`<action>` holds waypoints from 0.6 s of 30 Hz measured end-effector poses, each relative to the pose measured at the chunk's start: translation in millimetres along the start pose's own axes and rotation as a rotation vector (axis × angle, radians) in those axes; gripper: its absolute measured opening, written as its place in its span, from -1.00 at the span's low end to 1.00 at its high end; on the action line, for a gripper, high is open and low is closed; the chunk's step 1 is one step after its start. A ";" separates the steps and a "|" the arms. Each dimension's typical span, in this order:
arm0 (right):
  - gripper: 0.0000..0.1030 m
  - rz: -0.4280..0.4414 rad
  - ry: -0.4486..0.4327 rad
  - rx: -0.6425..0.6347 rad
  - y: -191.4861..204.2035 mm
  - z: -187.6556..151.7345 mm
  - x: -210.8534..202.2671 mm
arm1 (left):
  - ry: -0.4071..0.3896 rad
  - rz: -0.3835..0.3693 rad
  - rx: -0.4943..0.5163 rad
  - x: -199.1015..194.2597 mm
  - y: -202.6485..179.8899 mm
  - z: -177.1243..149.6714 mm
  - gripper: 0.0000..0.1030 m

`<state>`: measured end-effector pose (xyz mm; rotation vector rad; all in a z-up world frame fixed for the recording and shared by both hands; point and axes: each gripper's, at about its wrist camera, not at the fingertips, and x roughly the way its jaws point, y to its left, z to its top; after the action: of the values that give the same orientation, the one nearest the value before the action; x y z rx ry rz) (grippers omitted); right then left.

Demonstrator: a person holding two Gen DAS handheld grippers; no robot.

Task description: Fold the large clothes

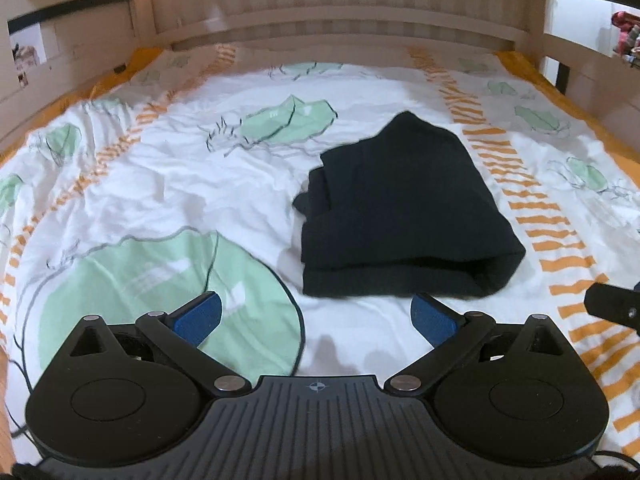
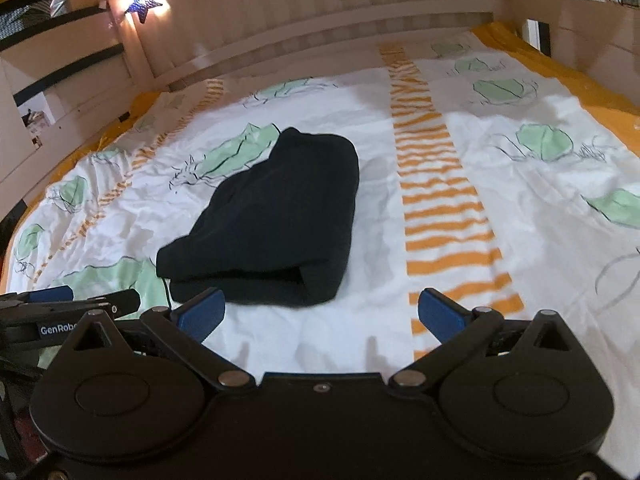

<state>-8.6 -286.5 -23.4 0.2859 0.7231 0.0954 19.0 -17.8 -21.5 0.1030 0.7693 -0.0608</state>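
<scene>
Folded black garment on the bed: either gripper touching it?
Apart. In the left wrist view, the left gripper is open with white sheet before the folded black garment; the right gripper likewise.

Support: bed (image 1: 520, 60), wooden frame, slatted headboard at 12 o'clock.
Cover: white duvet (image 1: 168, 168) printed with green leaf shapes and orange striped bands; rumpled, most at 9 o'clock.
Edge: orange sheet showing along both sides.
Load: folded black garment (image 1: 400, 208) lying flat on duvet, toward 1 o'clock in left wrist view, thick fold nearest.
</scene>
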 end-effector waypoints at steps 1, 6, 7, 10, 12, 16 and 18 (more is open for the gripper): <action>0.99 -0.004 0.009 -0.001 0.7 -1.7 -0.7 | 0.011 -0.005 -0.005 1.0 0.1 -1.2 0.99; 0.99 -0.018 0.049 -0.015 4.4 -8.5 -1.0 | 0.045 -0.015 -0.013 2.6 -0.6 -6.7 0.99; 0.99 -0.020 0.057 -0.018 5.3 -9.5 -0.7 | 0.048 -0.015 -0.014 2.6 -0.9 -7.6 0.99; 0.99 -0.020 0.076 -0.024 7.8 -12.3 0.9 | 0.060 -0.017 -0.019 3.9 -0.4 -9.6 0.99; 0.99 -0.019 0.087 -0.024 8.5 -13.1 2.7 | 0.067 -0.018 -0.023 4.6 -0.8 -10.1 0.99; 0.99 -0.020 0.097 -0.021 9.3 -13.6 5.2 | 0.075 -0.016 -0.026 5.2 -0.7 -11.5 0.99; 0.99 -0.022 0.100 -0.016 8.2 -13.3 6.1 | 0.077 -0.016 -0.024 5.5 -0.6 -11.7 0.98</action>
<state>-12.7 -274.5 -34.4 0.2593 0.8238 0.0953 14.8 -17.1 -33.7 0.0764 0.8472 -0.0634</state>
